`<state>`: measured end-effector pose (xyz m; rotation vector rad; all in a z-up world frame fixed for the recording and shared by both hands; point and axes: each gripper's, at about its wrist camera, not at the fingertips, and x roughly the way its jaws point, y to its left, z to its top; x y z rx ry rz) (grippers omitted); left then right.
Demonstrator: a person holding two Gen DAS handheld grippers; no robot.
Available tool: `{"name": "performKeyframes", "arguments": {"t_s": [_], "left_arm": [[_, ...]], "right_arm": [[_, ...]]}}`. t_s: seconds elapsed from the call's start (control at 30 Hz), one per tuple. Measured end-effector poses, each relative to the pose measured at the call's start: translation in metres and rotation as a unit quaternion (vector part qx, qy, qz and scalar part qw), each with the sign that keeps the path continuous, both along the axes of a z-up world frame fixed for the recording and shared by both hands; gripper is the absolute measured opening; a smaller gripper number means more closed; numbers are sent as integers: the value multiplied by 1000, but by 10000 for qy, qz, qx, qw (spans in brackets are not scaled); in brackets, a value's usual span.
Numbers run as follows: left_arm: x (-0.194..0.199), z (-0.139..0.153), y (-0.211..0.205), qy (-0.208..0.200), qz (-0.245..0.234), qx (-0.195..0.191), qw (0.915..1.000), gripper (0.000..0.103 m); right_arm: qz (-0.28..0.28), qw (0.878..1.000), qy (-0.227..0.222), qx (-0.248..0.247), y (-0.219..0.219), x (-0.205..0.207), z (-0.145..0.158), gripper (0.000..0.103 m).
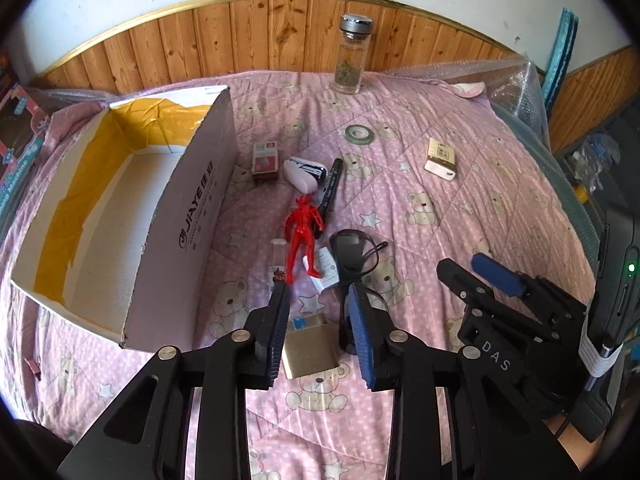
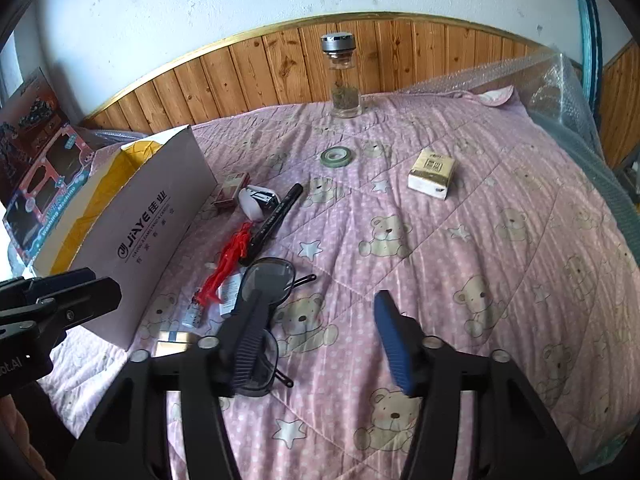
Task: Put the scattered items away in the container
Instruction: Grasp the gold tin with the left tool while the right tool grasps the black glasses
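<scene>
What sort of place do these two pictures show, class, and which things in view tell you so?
Probably a bedroom at home. A pink quilt printed with teddy bears covers what looks like a bed, wood panelling lines the wall behind it, and a toy box sits beside the cardboard box.

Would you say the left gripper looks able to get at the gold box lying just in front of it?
Probably yes. The left gripper has its jaws apart with the gold box lying between them, uncovered; the glasses lie close beside the right-hand finger and might get nudged.
</scene>
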<state>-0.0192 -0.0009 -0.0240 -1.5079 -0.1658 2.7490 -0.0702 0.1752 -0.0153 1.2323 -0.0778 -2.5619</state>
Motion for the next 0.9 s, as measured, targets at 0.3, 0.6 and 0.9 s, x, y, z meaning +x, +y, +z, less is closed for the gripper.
{"name": "performKeyframes", "arguments": {"t_s": [0.3, 0.6, 0.9], "left_arm": [[16, -13, -1, -17, 48, 132, 9999, 5], [20, -19, -9, -62, 191, 229, 9995, 4], [13, -31, -13, -256, 150, 284, 9992, 39]], "right_arm": [[533, 9979, -113, -345, -11, 13, 1, 3], [577, 9957, -326, -650, -5, 16, -5, 3], [454, 9944, -426, -853, -7, 10, -7, 56]]}}
